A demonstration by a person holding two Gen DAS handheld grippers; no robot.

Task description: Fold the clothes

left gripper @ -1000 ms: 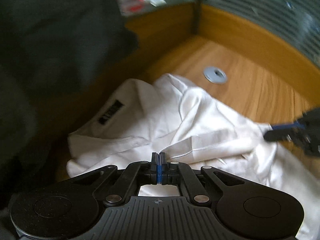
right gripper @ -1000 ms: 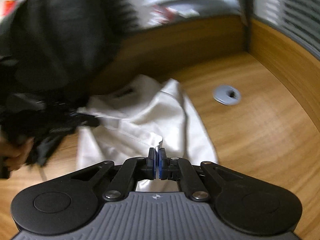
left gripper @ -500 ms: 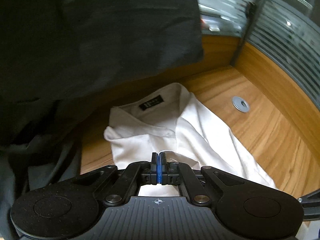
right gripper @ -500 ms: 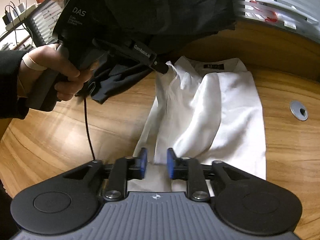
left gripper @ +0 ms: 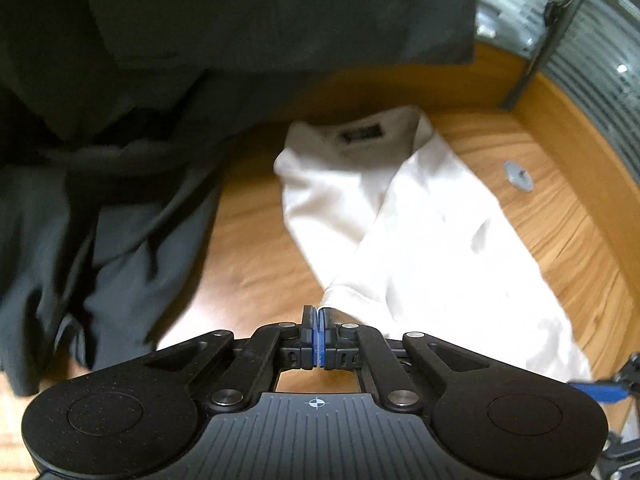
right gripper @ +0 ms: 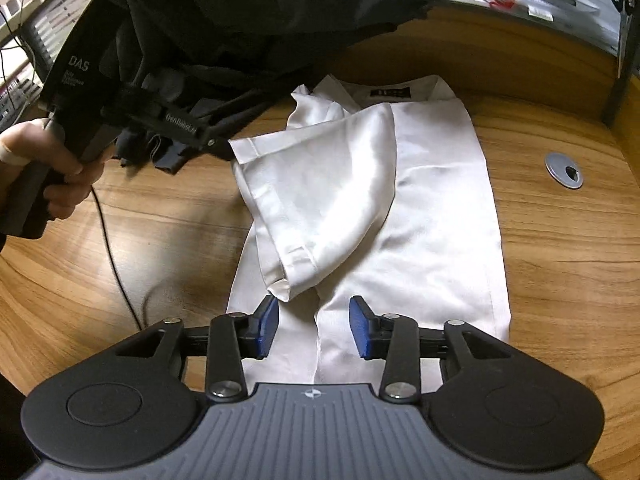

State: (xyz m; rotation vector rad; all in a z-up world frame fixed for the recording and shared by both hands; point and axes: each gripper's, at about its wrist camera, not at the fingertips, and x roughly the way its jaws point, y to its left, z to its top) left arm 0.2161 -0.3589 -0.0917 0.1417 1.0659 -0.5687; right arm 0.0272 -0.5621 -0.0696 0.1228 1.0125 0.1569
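Observation:
A white shirt (right gripper: 436, 216) lies flat on the wooden table, its collar with a black label (right gripper: 390, 93) at the far end. A hand at the left holds my left gripper (right gripper: 226, 148), shut on the corner of the shirt's sleeve (right gripper: 320, 196), which is lifted and drawn over the shirt body. In the left wrist view the left gripper (left gripper: 318, 320) is pressed together with white fabric (left gripper: 420, 240) at its tips. My right gripper (right gripper: 314, 326) hovers over the shirt's near hem. Its jaws are opening, and nothing is pinched between the blue pads (right gripper: 267, 322).
A heap of dark garments (right gripper: 240, 12) covers the far left of the table (right gripper: 560, 280) and hangs over the left wrist view (left gripper: 120, 160). A grey cable grommet (right gripper: 564, 170) sits to the right. A black cable (right gripper: 116, 264) trails on the left. A wooden partition (right gripper: 500, 52) bounds the back.
My right gripper has opened and let go of the white fabric. My left gripper stays shut and has carried the sleeve out toward the left, so it drapes over the shirt.

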